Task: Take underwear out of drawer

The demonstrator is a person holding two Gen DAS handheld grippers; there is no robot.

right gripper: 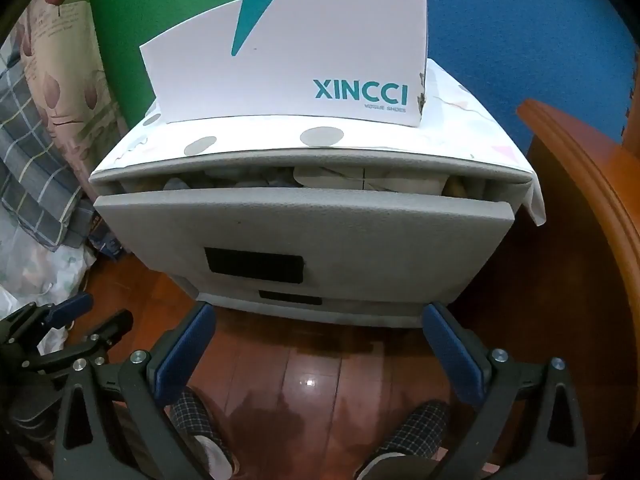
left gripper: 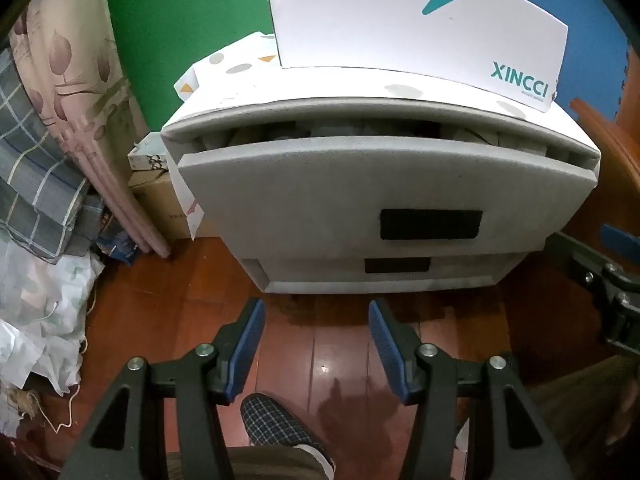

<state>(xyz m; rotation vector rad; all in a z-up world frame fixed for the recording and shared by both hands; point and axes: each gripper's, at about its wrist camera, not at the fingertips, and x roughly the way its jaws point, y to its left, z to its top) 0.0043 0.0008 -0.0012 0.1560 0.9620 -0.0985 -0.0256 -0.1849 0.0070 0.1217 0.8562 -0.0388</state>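
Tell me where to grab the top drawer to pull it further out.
Take the top drawer by the dark recessed handle slot in its front panel, coming straight in from the front. The panel is otherwise flat and broad, so the slot likely gives the only hold. It is already ajar, with folded cloth showing in the gap.

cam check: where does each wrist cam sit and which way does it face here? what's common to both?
Left wrist: on the left gripper, above the floor, looking forward and down at the drawer unit; own open fingers, a slippered foot and the right gripper at the right edge show.
Right wrist: on the right gripper, facing the same unit from further right; own open fingers, both slippers and the left gripper show.
Shared: top drawer slightly open, XINCCI box, wooden floor.
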